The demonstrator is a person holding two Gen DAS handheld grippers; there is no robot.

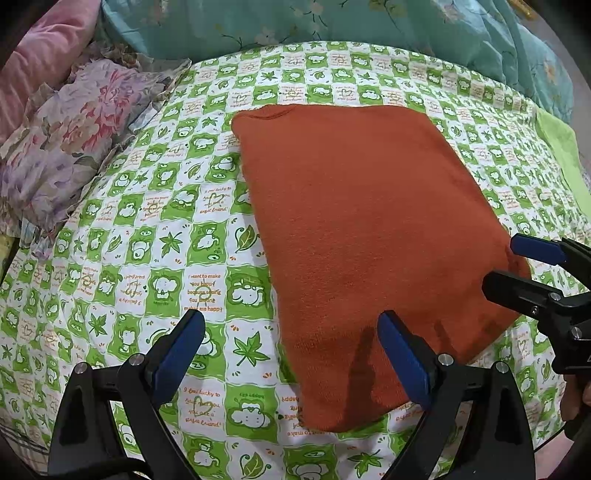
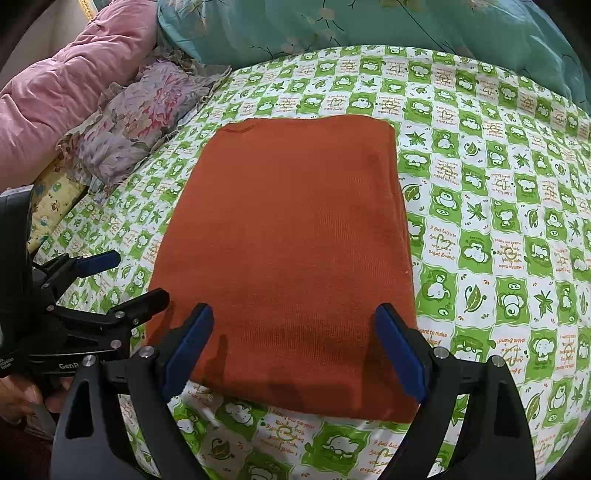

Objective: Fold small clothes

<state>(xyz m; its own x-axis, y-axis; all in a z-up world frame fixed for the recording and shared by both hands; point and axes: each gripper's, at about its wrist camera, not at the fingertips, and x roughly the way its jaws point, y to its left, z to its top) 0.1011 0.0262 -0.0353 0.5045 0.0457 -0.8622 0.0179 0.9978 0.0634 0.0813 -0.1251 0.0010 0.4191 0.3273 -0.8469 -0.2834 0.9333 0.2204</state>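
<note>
1. A pink quilt [image 2: 62, 85] is seen bunched at the far left of the bed, with a floral pillow [image 2: 136, 125] lying just beside it
2. A yellow printed cloth [image 2: 55, 199] is partly seen below the pillow, at the bed's left edge
3. The left gripper [image 1: 291, 354] is held low over the green-and-white checked sheet [image 1: 147, 229]; its jaws are spread wide apart and nothing is held between them, the right-hand finger being over the near-left corner of the garment
4. The rust-orange folded garment [image 2: 288, 251] is laid flat as a neat rectangle in the middle of the sheet, resting on nothing else
5. The right gripper [image 2: 295, 350] is held over the garment's near edge; its jaws are also wide apart and empty, both blue pads [image 2: 399, 350] being seen above the cloth
6. A teal flowered duvet [image 2: 369, 26] is piled along the far side of the bed
7. A lime-green cloth [image 1: 561, 155] is seen at the right edge, well apart from the garment
8. No containers are shown
</note>
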